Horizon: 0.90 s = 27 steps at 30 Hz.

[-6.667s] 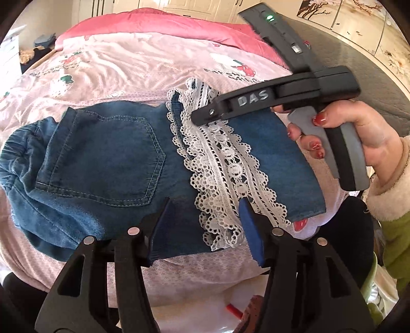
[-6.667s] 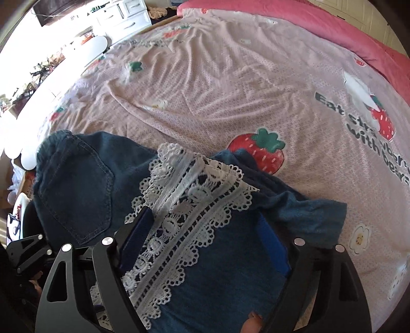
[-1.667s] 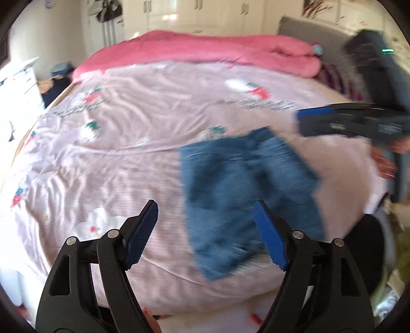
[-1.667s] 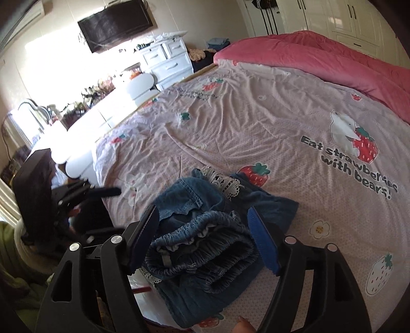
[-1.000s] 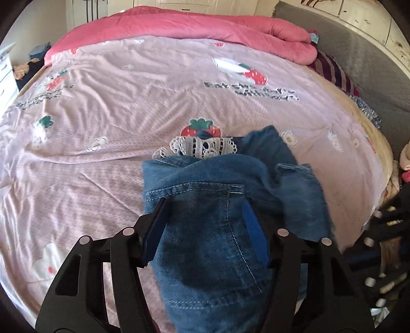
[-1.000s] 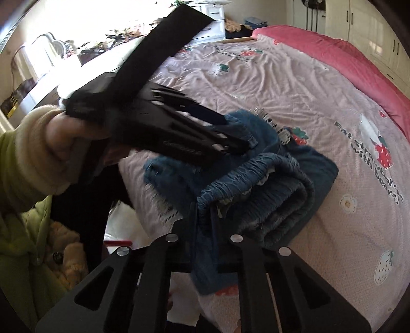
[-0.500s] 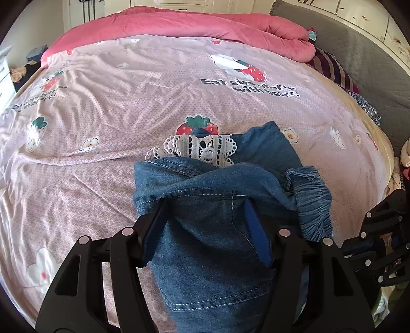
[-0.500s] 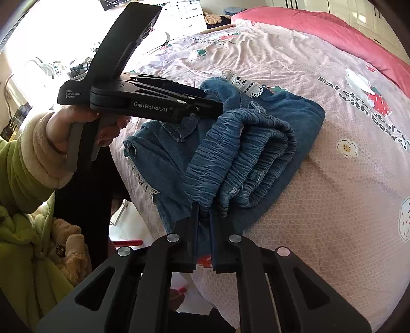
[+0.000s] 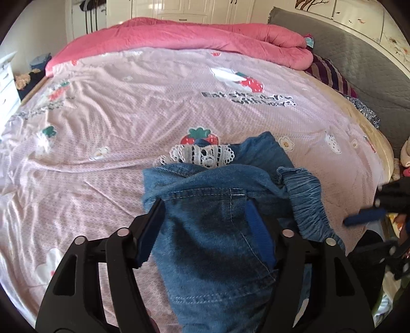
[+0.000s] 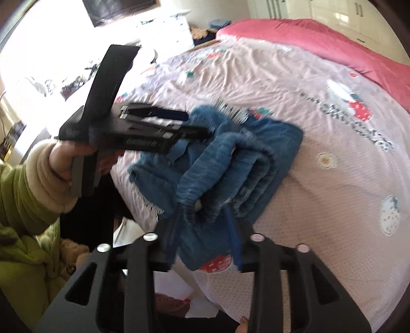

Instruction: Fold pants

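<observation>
The blue denim pants (image 9: 220, 205) with white lace trim (image 9: 200, 155) lie folded in a bundle near the bed's front edge. My left gripper (image 9: 205, 220) is open, its fingers either side of the top denim layer, which lies between them. In the right wrist view the pants (image 10: 230, 158) show their gathered elastic waistband (image 10: 205, 187) rolled toward me. My right gripper (image 10: 202, 228) has its jaws partly apart around the waistband end; the view is blurred. The left gripper (image 10: 194, 125) shows there above the bundle's left side.
The pink strawberry-print bedsheet (image 9: 128, 107) covers the bed. A pink duvet (image 9: 205, 38) is bunched at the far side. A grey headboard (image 9: 358, 64) is at right. White drawers and a TV (image 10: 115, 5) stand beyond the bed's far corner.
My right gripper, shut on the waistband half a second ago, has opened and is moving. The left gripper stays open over the folded denim. The bundle has barely shifted.
</observation>
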### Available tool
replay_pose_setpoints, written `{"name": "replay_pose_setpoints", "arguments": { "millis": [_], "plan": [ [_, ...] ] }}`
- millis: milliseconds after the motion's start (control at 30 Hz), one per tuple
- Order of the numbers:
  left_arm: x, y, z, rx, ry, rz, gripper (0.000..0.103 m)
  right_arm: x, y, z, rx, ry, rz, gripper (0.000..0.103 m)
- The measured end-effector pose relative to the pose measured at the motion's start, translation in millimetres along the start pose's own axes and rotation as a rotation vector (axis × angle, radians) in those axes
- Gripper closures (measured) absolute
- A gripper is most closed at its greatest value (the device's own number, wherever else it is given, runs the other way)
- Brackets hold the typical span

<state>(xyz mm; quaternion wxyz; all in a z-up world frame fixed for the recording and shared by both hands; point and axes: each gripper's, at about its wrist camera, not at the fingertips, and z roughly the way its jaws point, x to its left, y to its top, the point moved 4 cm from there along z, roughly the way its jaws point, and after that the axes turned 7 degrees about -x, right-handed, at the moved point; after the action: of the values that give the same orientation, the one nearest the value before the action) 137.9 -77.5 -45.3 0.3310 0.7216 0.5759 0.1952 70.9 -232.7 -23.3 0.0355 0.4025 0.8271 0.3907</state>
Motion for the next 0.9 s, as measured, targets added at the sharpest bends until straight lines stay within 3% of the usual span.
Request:
{"name": "replay_pose_setpoints", "arguments": {
  "millis": [100,367,467,633,667,700,733,800,900],
  "plan": [
    [3,0,-10,-0.023,0.013,0.006,0.037,-12,7,-1,-0.037,-0.039,0.069,0.036],
    [24,-20,-23,-0.009,0.040,-0.022,0.026,-58,18,30,-0.053,-0.067,0.303,0.031],
    [31,-29,-11,0.038,0.021,-0.048,0.025,-67,24,42,-0.049,-0.051,0.347,0.021],
    [37,-36,6,0.076,-0.043,-0.114,0.025,-81,22,69,0.002,0.010,0.429,0.017],
    [37,-37,9,0.083,-0.056,-0.127,0.026,-82,20,74,0.009,0.040,0.442,0.019],
    [38,-38,11,0.087,-0.072,-0.141,0.033,-81,19,78,0.013,0.064,0.449,0.030],
    [37,-39,13,0.095,-0.098,-0.155,0.047,-81,17,82,0.014,0.076,0.453,0.034],
    [32,-40,15,0.095,-0.131,-0.166,0.061,-77,19,83,0.002,0.079,0.430,0.056],
    [26,-34,12,0.074,-0.132,-0.154,0.076,-66,28,73,-0.034,0.053,0.375,0.068]
  ]
}}
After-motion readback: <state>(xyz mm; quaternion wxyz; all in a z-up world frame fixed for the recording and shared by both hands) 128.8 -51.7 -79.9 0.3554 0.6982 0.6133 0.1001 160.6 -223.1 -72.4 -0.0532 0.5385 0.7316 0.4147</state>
